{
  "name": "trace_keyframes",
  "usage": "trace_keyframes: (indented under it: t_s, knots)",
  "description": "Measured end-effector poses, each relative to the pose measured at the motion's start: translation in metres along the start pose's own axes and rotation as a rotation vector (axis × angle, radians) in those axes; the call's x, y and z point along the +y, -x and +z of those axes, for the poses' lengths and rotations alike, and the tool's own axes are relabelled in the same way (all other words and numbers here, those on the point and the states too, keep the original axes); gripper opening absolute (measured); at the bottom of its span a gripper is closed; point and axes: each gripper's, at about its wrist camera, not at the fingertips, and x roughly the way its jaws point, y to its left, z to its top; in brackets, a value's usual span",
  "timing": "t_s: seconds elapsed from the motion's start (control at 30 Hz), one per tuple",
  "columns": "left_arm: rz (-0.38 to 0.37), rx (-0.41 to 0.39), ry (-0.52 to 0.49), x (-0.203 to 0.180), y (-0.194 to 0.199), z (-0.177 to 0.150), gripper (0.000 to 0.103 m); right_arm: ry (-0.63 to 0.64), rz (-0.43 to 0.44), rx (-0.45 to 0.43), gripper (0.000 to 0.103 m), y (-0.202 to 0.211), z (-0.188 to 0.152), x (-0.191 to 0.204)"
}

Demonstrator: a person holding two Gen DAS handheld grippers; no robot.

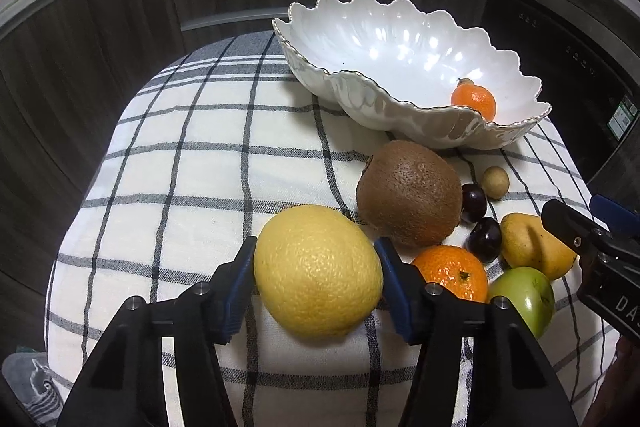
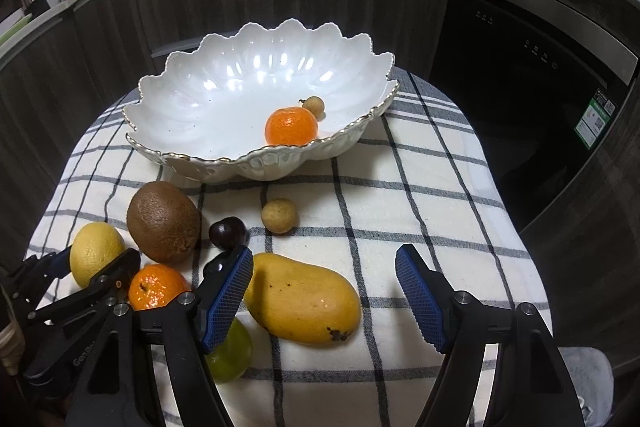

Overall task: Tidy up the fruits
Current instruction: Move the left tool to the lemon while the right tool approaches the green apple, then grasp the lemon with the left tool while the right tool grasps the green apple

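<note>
left gripper [image 1: 316, 267]: tilted down, jaws pressed on both sides of the lemon [image 1: 318, 273]
right gripper [image 2: 324, 291]: tilted down, jaws spread wide, pads [image 2: 420, 301] touching nothing

Right tongs [image 2: 324, 291] hide much of the green fruit [image 2: 230, 359]

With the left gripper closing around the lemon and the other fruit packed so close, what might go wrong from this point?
1. The left gripper pads sit at the lemon's rounded sides; it may squirt out when lifted.
2. The tangerine lies right beside the gripper's right finger and could get nudged into the cherries.
3. The right gripper hangs open over the mango, close to the left one; the two may collide.
</note>
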Motion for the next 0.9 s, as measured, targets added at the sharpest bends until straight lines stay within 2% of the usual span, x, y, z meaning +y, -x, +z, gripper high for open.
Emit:
trace_keyframes:
  t_s: [0.33,0.63,0.9]
  knots:
    - [-0.006,-0.048,-0.009,0.006,0.030,-0.007,0.056,0.031,-0.001,-0.021,0.075,0.019,-0.004,0.004]
    - [0.002,-0.051,-0.018,0.013,0.059,-0.031,0.056,0.052,0.052,-0.027,0.075,0.038,-0.017,0.015]
    - [0.024,-0.047,0.017,0.029,0.065,-0.039,0.056,0.093,0.096,0.008,0.074,0.030,-0.027,0.035]
